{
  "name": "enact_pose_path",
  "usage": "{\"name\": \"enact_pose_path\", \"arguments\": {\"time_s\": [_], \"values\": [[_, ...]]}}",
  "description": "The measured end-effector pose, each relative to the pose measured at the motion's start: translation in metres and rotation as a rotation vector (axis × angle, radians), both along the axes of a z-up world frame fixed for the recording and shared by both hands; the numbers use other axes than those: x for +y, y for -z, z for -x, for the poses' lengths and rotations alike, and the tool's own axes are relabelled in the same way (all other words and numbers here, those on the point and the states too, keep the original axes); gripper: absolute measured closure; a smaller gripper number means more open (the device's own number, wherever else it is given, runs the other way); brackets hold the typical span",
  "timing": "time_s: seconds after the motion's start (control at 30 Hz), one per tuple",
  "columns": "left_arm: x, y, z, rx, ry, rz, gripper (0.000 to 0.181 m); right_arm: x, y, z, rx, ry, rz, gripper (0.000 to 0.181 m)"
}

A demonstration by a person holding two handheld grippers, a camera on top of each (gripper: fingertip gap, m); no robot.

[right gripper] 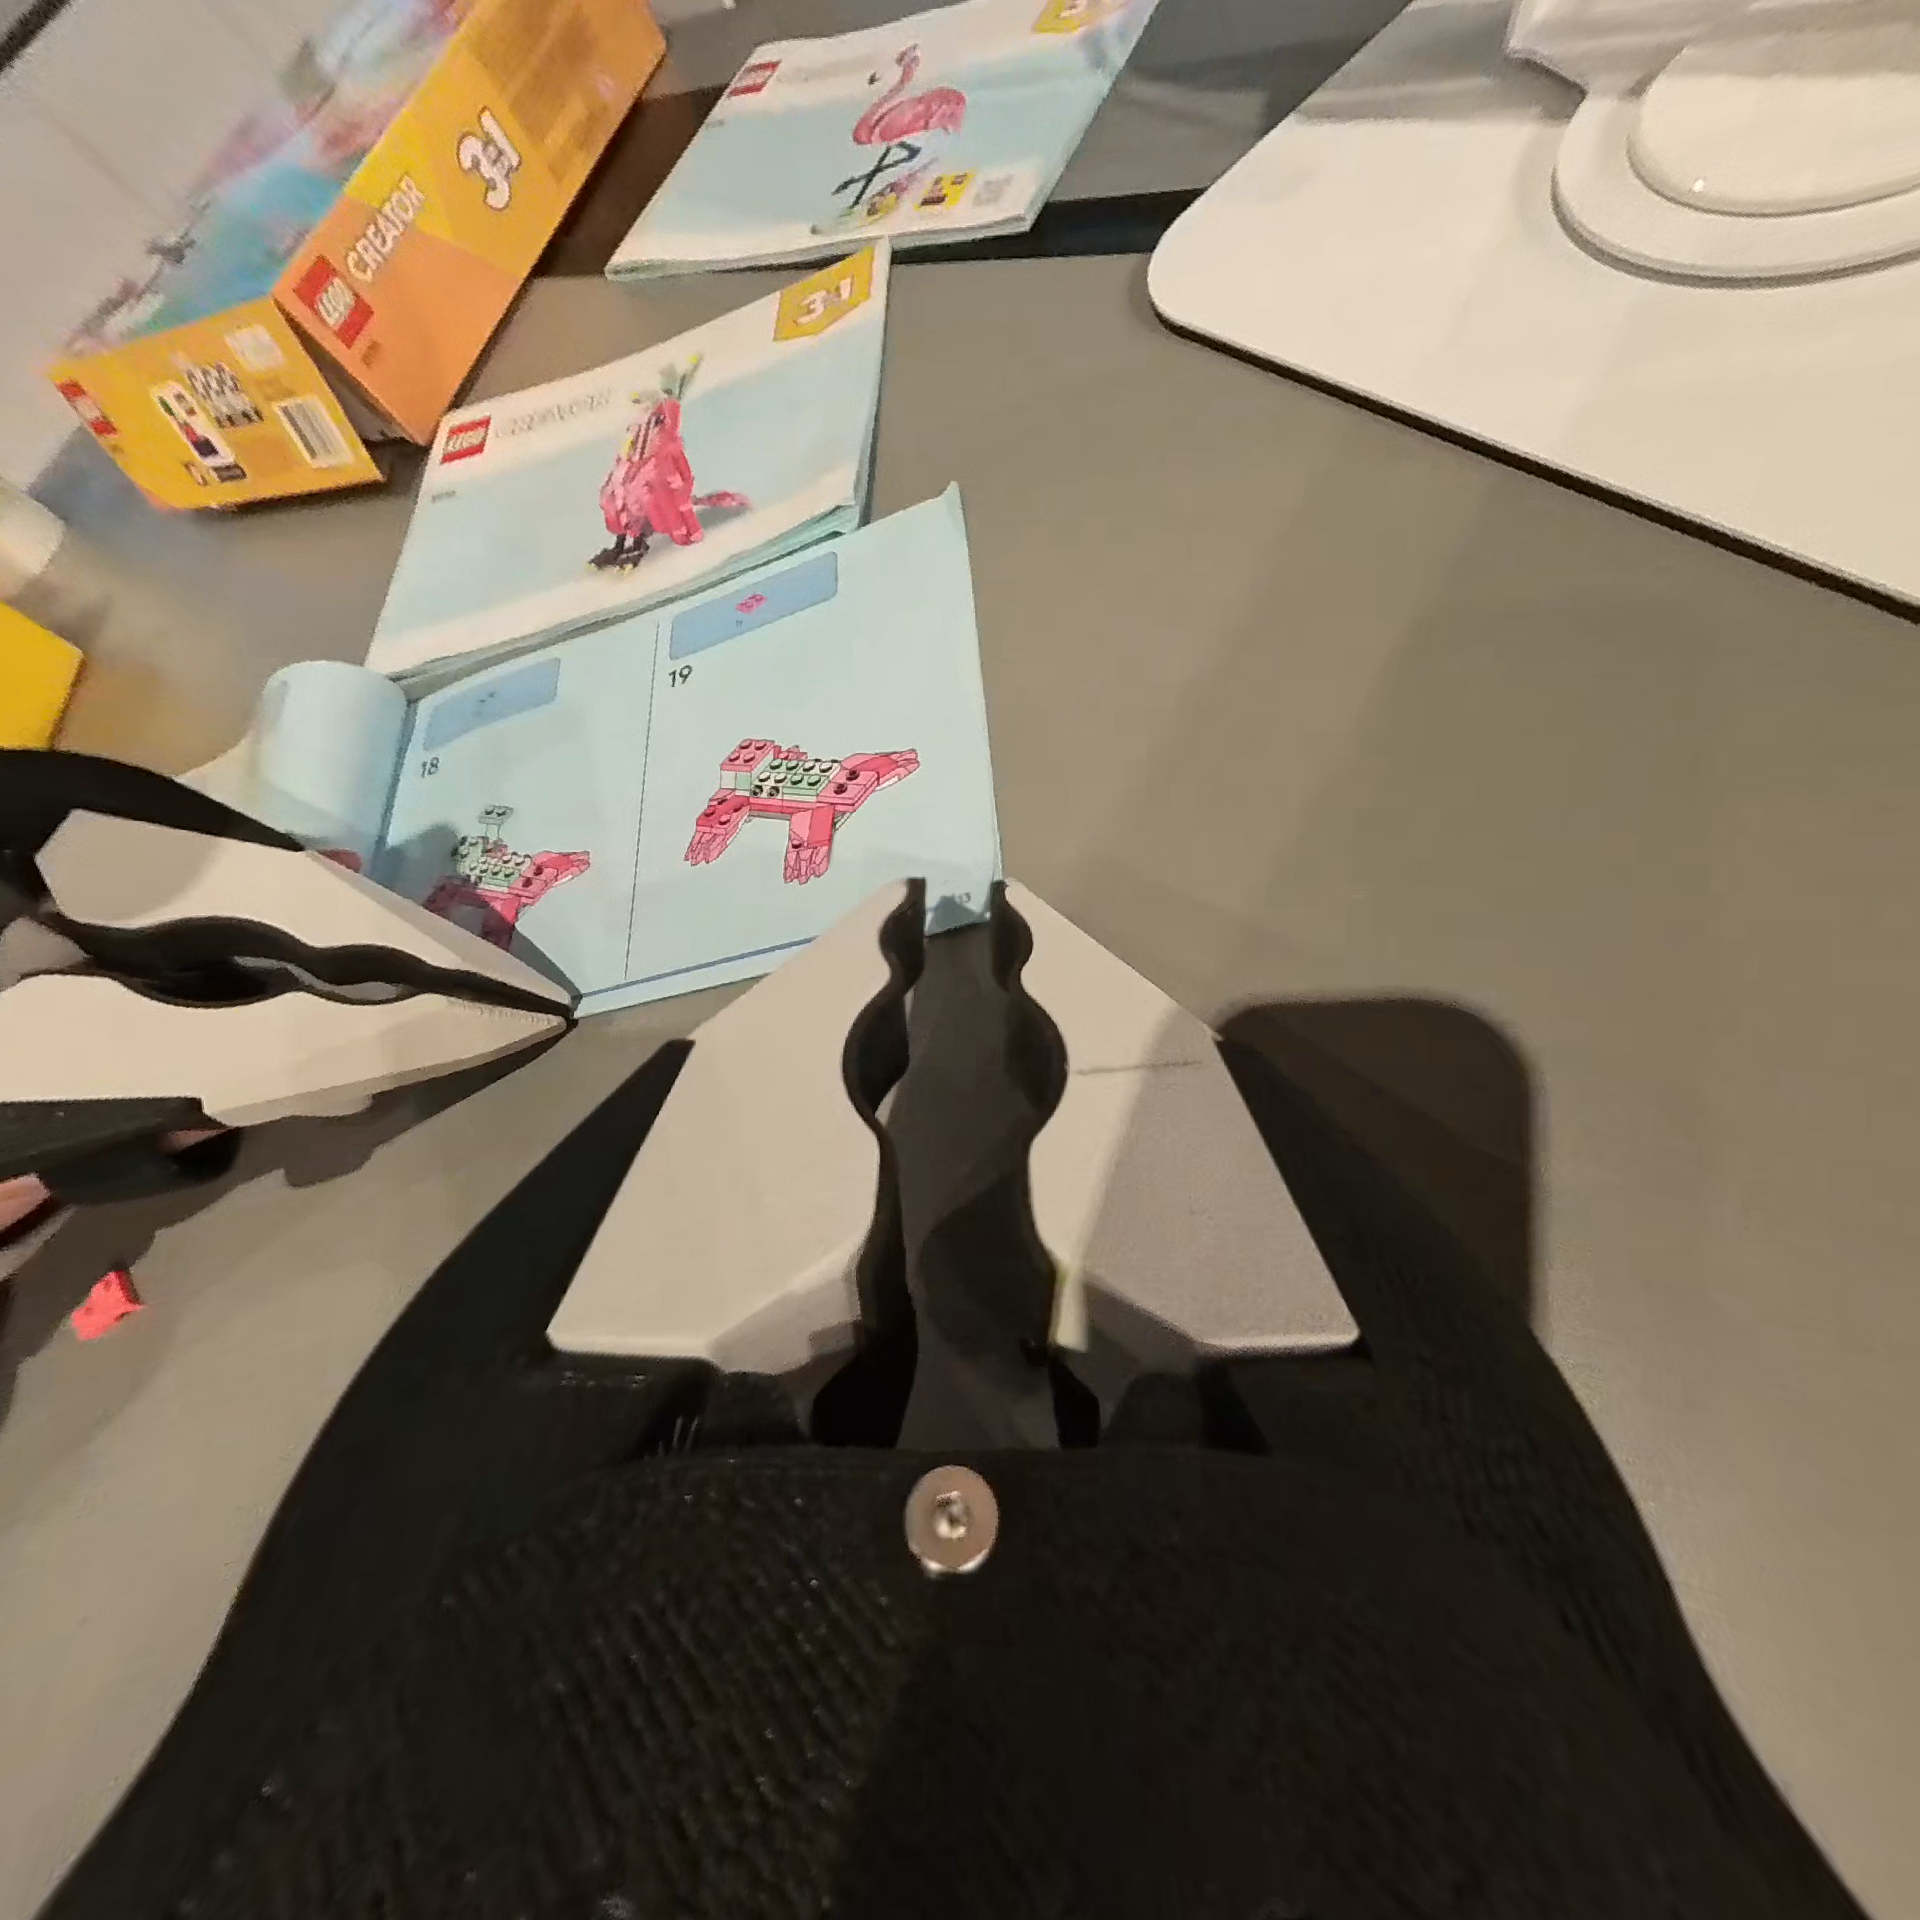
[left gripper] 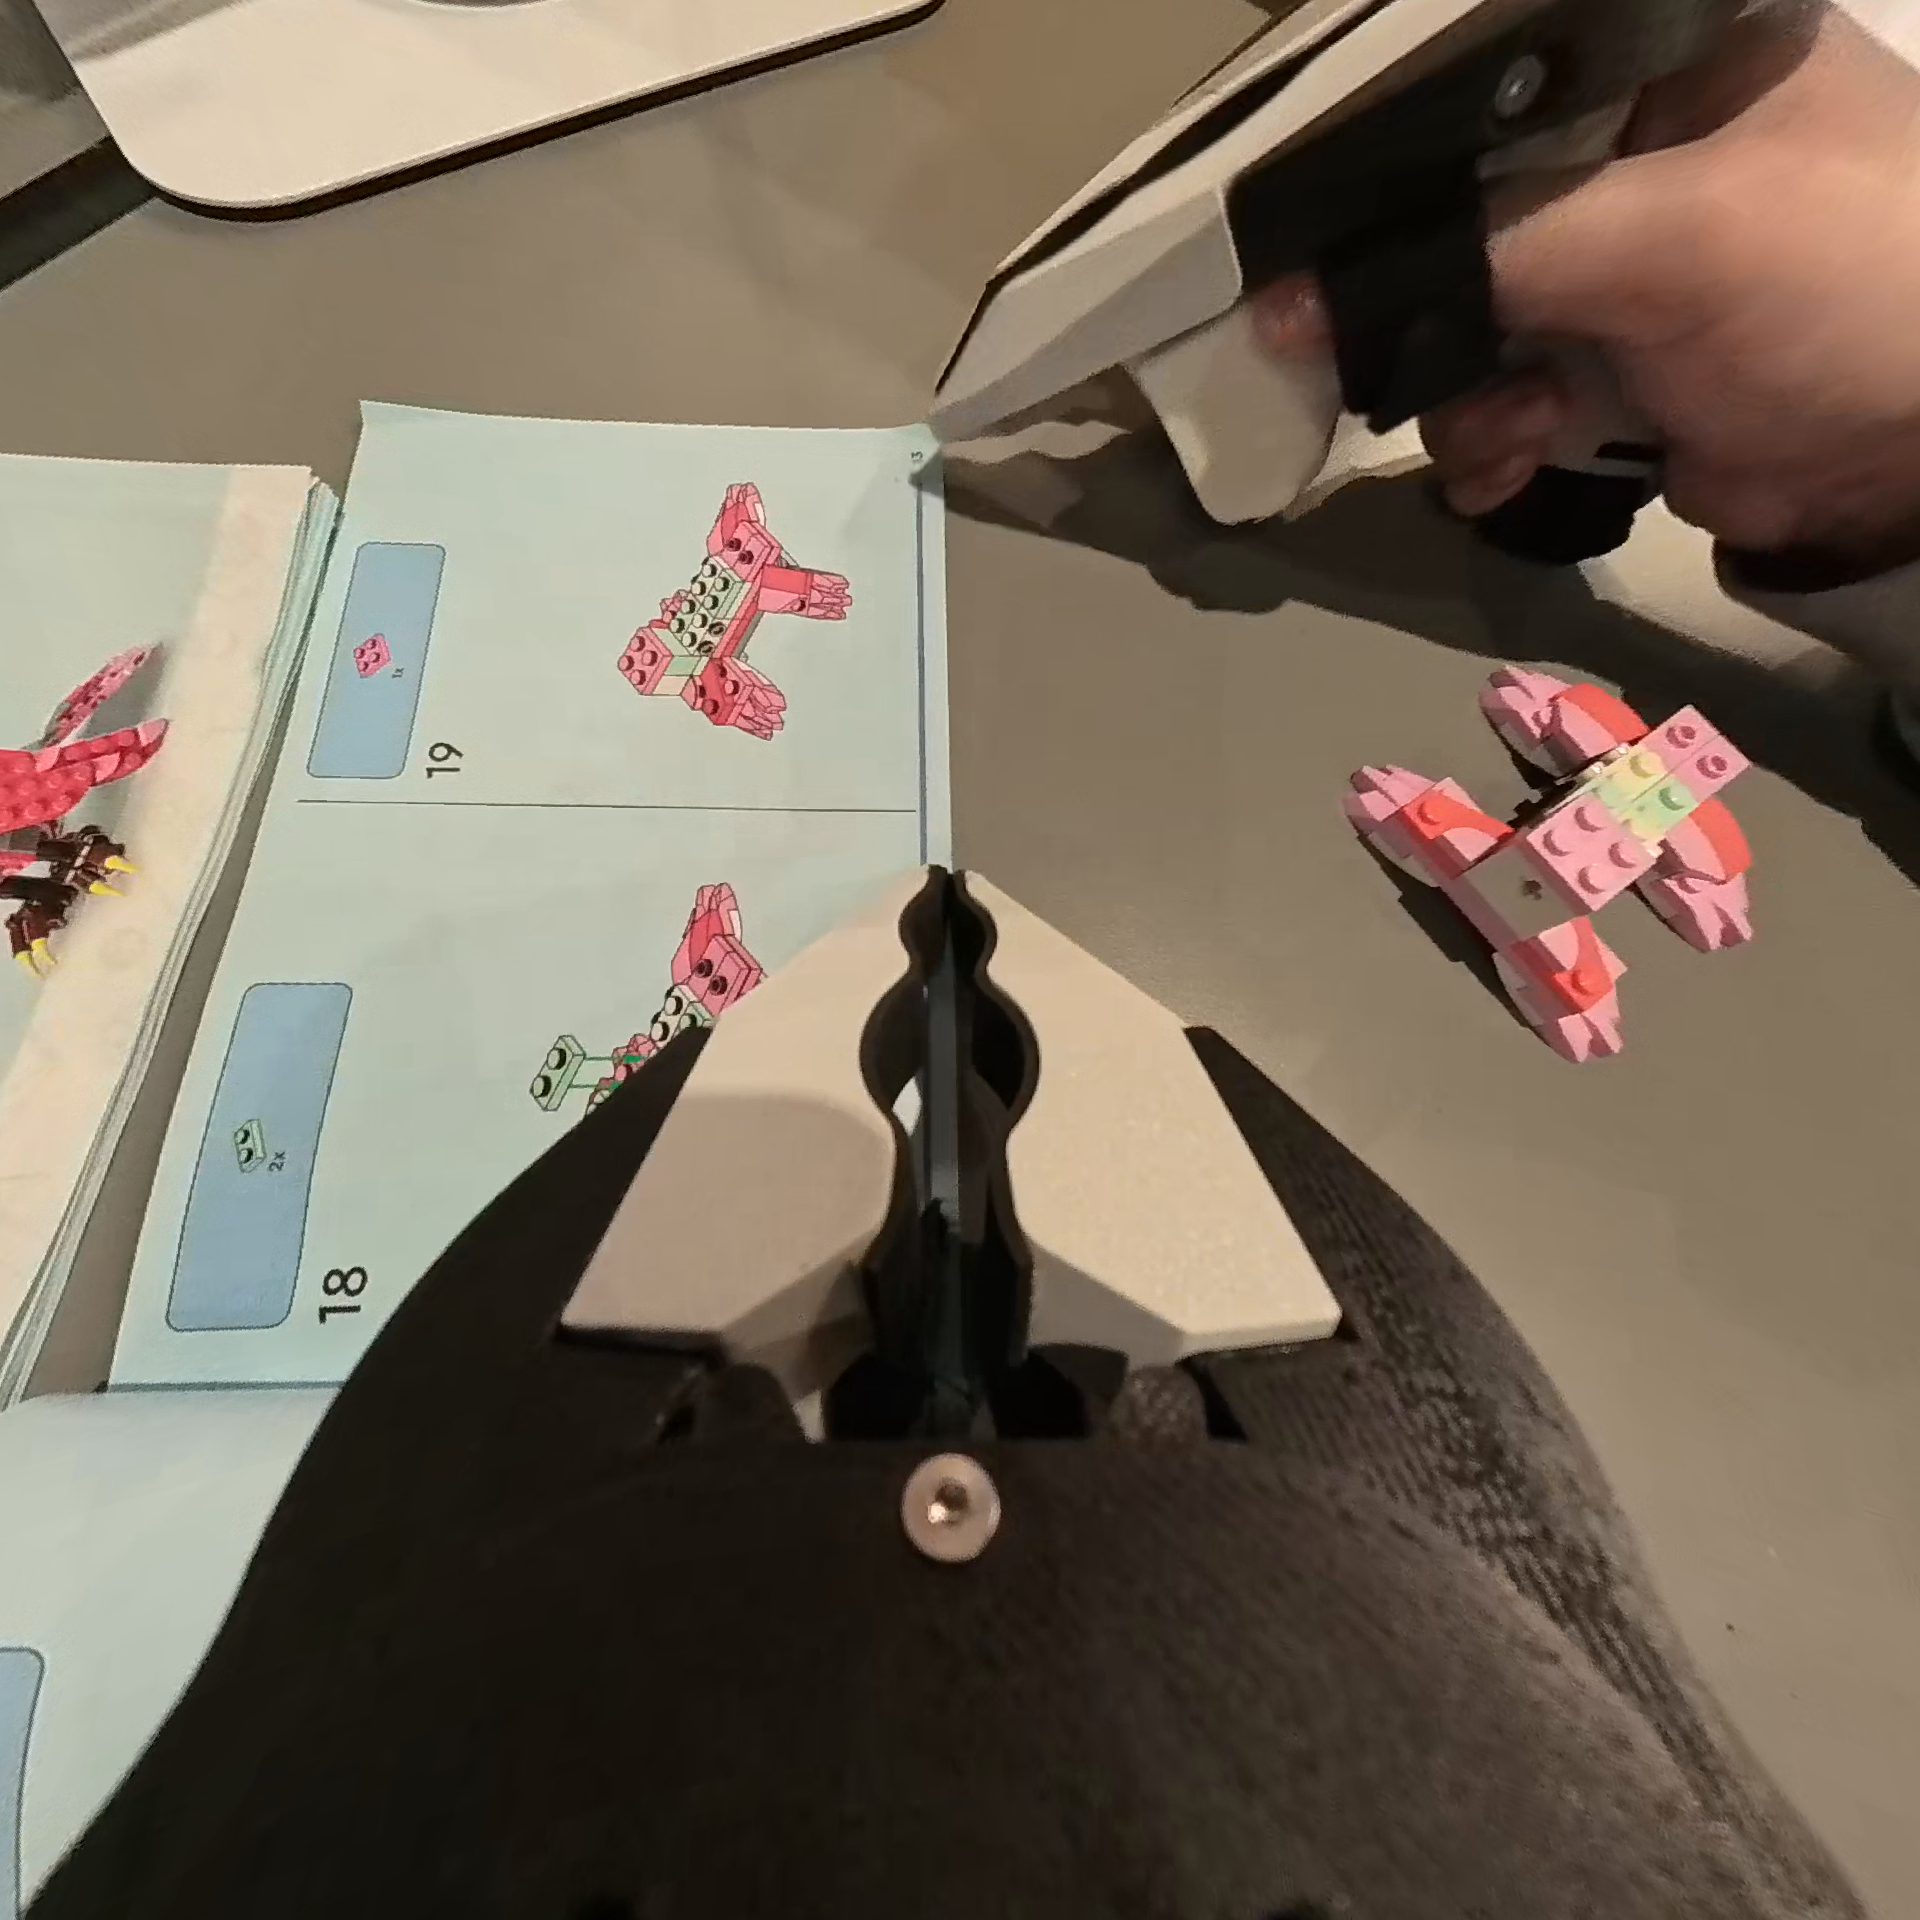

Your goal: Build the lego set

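An open pale blue instruction booklet (left gripper: 623,831) lies on the grey table; it also shows in the right wrist view (right gripper: 790,727). My left gripper (left gripper: 948,875) is shut, its tips pinched on the near right edge of the open page; the right wrist view shows it (right gripper: 566,1013) closed at that page corner. My right gripper (right gripper: 961,894) is open by a narrow gap, with the page's other corner between its tips and no pad pressing on it. It shows in the left wrist view (left gripper: 940,414) at the far right corner. A pink and red lego model (left gripper: 1548,862) stands to the right of the booklet.
Two more booklets (right gripper: 665,488) (right gripper: 883,135) and two orange-yellow boxes (right gripper: 468,208) (right gripper: 218,416) lie beyond the open booklet. A white stand base (right gripper: 1558,312) is at the far right. A small red piece (right gripper: 104,1304) lies at the near left. A hand (left gripper: 1714,312) holds the right gripper. The tips of one gripper are about 11 cm away from the tips of the other. The small red piece (right gripper: 104,1304) is about 15 cm from my left fingertips.
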State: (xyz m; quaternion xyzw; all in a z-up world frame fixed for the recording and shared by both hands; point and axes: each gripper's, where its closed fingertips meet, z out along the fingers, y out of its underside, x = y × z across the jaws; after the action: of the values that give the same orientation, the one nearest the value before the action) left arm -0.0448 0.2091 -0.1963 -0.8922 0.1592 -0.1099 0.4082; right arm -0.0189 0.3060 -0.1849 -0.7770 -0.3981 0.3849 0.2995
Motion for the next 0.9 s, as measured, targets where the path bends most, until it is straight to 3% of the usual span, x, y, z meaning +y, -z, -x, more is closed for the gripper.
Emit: {"name": "enact_pose_path", "arguments": {"time_s": [0.4, 0.9], "values": [[-0.0001, 0.0000, 0.0000, -0.003, 0.000, 0.002, 0.181, 0.0013, -0.0015, -0.0016, 0.075, 0.013, 0.169, 0.180], [-0.0001, 0.0003, 0.0000, 0.006, 0.000, 0.000, 0.181, 0.0036, 0.0024, -0.0013, 0.039, 0.041, 0.169, 0.181]]}}
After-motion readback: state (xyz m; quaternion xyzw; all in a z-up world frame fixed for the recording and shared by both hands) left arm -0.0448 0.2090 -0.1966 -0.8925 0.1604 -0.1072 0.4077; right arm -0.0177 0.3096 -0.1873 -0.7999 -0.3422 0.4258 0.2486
